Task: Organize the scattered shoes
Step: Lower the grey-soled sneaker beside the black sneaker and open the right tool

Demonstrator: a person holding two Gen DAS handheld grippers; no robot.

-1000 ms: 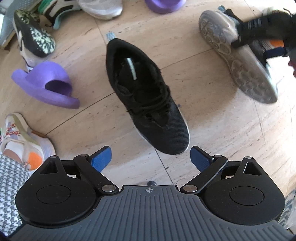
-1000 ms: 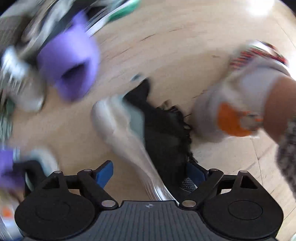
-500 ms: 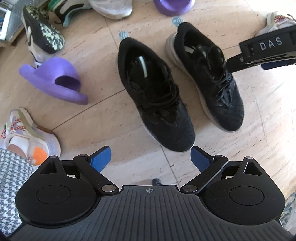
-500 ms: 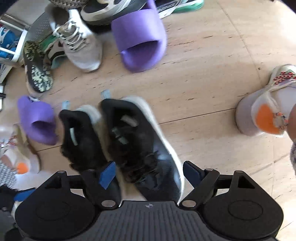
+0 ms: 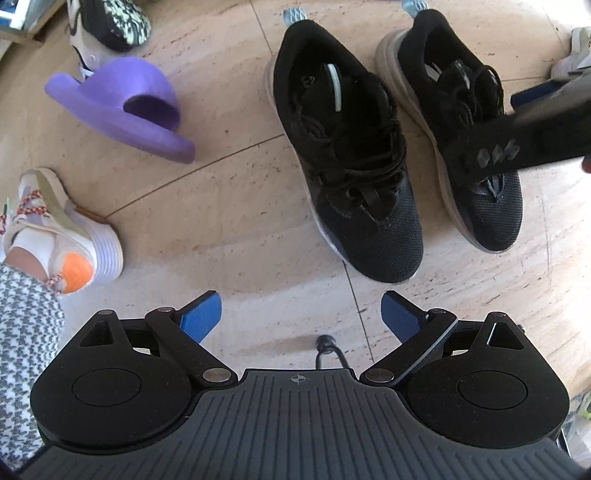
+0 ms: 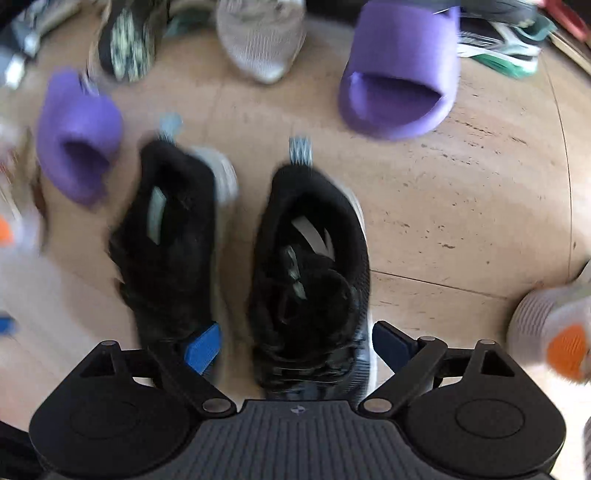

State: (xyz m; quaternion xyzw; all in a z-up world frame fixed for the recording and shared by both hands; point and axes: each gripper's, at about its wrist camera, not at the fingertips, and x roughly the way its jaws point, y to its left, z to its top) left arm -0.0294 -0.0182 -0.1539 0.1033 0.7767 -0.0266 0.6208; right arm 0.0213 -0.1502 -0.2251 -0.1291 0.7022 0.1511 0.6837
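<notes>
Two black mesh sneakers stand upright side by side on the tan stone floor, toes toward me. In the left wrist view they are the left one [image 5: 351, 147] and the right one [image 5: 436, 66]. My left gripper [image 5: 301, 315] hangs open over bare floor just short of the left shoe's toe, with nothing between its blue pads. My right gripper [image 6: 297, 347] points down over the right sneaker [image 6: 314, 258]. Its jaws are opening, and the shoe's forefoot lies between the pads without being pressed. The left sneaker [image 6: 170, 240] is blurred beside it.
A purple slide [image 5: 122, 107] lies left of the pair and a second purple slide [image 6: 399, 74] beyond it. A grey knit shoe [image 6: 258, 37], a black-and-green patterned shoe [image 5: 110, 22] and a green-soled trainer [image 6: 509, 40] crowd the far side. A person's foot in a white-and-orange sneaker [image 5: 55, 229] stands close by.
The right gripper carried the second black sneaker in on its side, turned it upright and set it beside the first. Its jaws now stand wide around it. The left gripper drifted slightly.
</notes>
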